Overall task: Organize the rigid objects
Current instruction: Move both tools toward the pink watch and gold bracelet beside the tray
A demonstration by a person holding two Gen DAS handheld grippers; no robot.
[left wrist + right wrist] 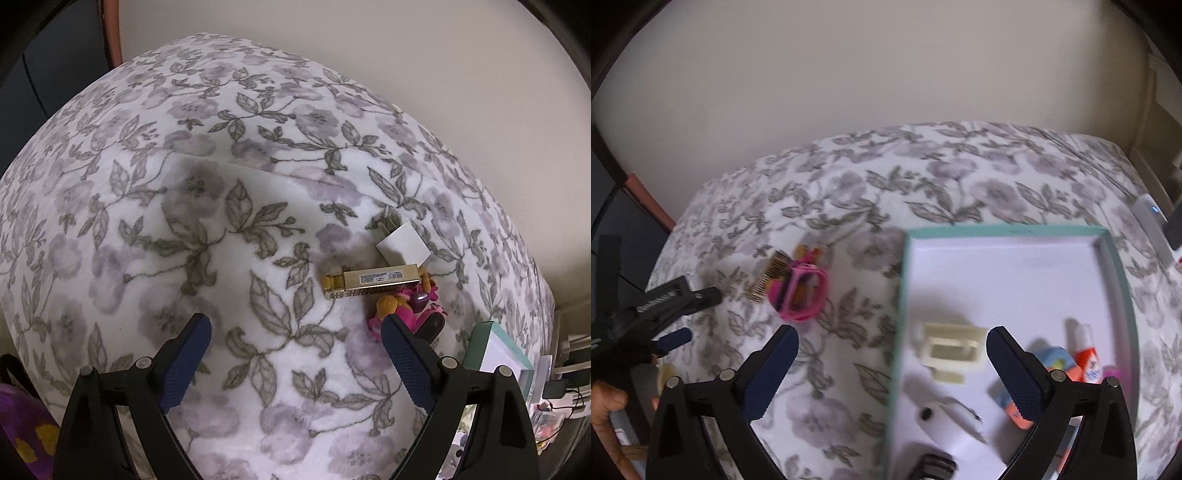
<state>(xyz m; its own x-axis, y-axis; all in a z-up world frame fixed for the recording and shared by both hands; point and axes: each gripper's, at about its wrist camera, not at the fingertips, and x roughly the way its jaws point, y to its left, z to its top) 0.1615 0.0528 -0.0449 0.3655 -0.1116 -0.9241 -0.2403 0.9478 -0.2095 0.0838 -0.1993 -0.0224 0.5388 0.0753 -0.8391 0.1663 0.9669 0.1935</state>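
Observation:
My left gripper (pixel 295 325) is open over the floral blanket (pixel 229 236), nothing between its fingers. Just beyond its right finger lie a gold harmonica (pixel 369 282), a white charger plug (pixel 402 245) and a pink toy (pixel 410 310), bunched together. My right gripper (pixel 892 336) stands open above the left edge of a teal-rimmed box (pixel 1008 230) with a white floor. A cream plastic piece (pixel 955 350) lies in the box between the fingers' lines, untouched. The pink toy (pixel 799 293) and harmonica (pixel 768 277) sit left of the box, with the left gripper (pixel 703 314) near them.
The box also holds an orange-and-blue item (pixel 1052 369), a red-and-white tube (pixel 1086 354) and a small black piece (pixel 927 413). A cream wall (pixel 886 74) backs the bed. A hand (pixel 605 406) holds the left gripper. Cables and clutter lie off the bed's right edge (pixel 561 387).

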